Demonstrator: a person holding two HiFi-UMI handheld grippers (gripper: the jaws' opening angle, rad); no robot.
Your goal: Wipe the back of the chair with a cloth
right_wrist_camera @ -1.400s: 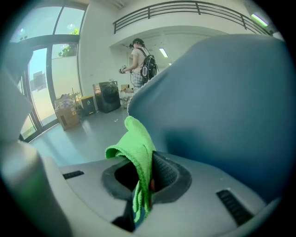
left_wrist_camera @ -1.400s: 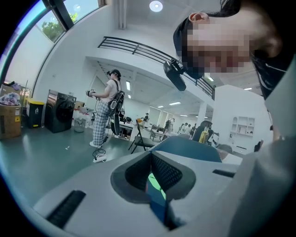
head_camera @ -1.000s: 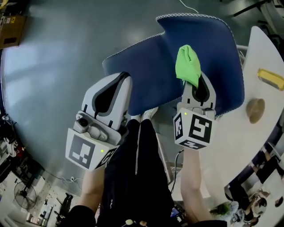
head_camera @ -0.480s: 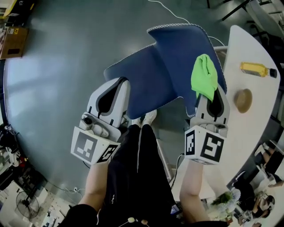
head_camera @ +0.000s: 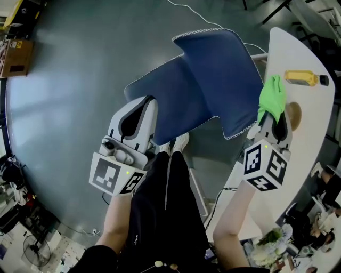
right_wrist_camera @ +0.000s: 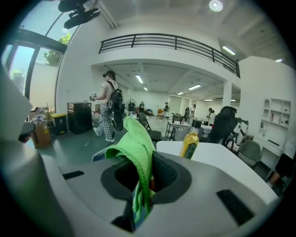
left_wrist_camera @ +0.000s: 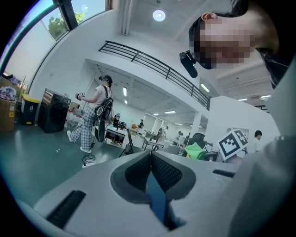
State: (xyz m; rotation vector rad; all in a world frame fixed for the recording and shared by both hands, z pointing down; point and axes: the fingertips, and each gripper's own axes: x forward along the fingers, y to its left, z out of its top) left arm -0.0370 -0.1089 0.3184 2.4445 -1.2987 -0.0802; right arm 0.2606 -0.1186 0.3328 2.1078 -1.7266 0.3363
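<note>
A blue padded chair point(head_camera: 213, 74) with white stitched edges stands below me, seen from above. My right gripper point(head_camera: 274, 116) is shut on a bright green cloth point(head_camera: 272, 98), which stands up out of its jaws. It is just past the chair's right edge, over the rim of a white table point(head_camera: 314, 133). In the right gripper view the green cloth point(right_wrist_camera: 136, 143) drapes over the right gripper point(right_wrist_camera: 143, 185), with a corner of the chair point(right_wrist_camera: 99, 155) behind it. My left gripper point(head_camera: 139, 109) is shut with nothing in it, by the chair's near left edge. The left gripper point(left_wrist_camera: 150, 171) points out into the hall.
On the white table lie a yellow bottle point(head_camera: 301, 79) and a brown round object point(head_camera: 293, 116), close to the cloth. The bottle point(right_wrist_camera: 189, 143) also stands just ahead in the right gripper view. A white cable point(head_camera: 192, 13) runs over the grey floor. A person point(left_wrist_camera: 95, 113) stands far off.
My right gripper has carried the green cloth to the right, from over the chair's padding to beyond its right edge, above the table's rim. The left gripper has hardly moved.
</note>
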